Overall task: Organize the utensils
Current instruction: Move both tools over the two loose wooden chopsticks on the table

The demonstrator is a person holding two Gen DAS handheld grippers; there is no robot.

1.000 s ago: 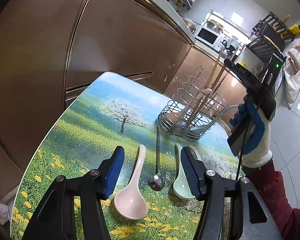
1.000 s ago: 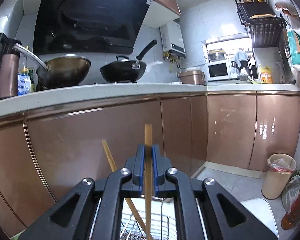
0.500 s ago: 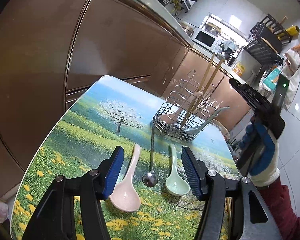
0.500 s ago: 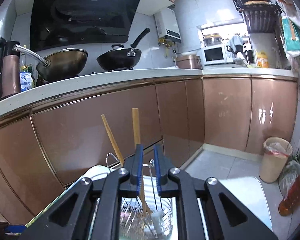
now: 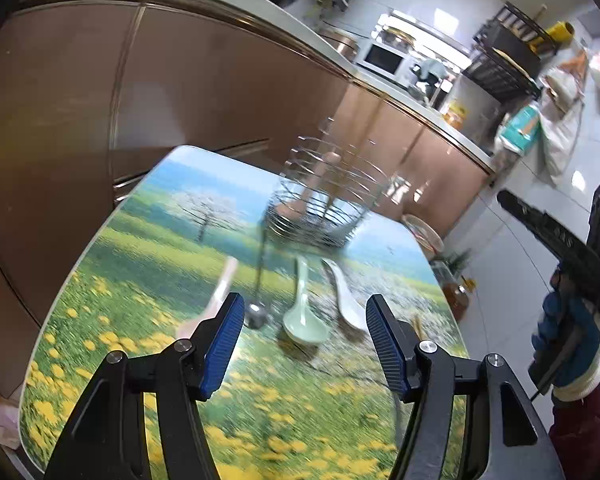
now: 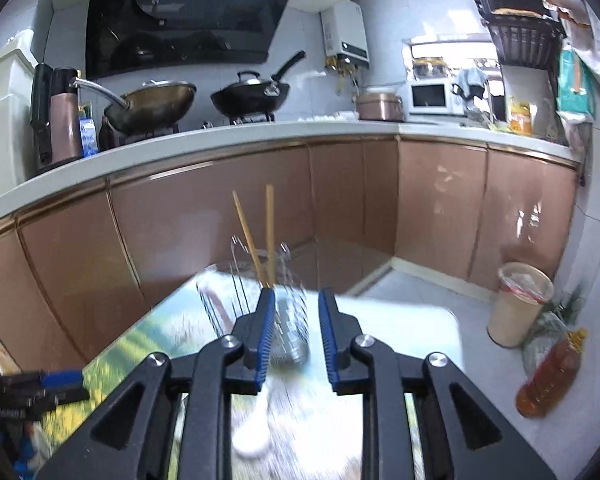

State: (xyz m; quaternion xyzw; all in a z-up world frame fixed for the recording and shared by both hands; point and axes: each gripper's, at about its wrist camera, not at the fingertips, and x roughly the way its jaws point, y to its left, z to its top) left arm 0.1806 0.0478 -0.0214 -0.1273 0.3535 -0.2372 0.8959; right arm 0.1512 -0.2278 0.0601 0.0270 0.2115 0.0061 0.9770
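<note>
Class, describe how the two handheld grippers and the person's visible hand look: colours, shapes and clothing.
Both the left gripper and the right gripper have black angular frames with silver bolts and ribbed blue pads. The hand wears a blue and white glove above a dark red sleeve.

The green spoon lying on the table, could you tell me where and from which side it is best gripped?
Grip the green spoon by its slim handle, coming from above with the fingers across it. The handle points toward the wire rack, and the metal ladle and white spoon lie close on either side.
</note>
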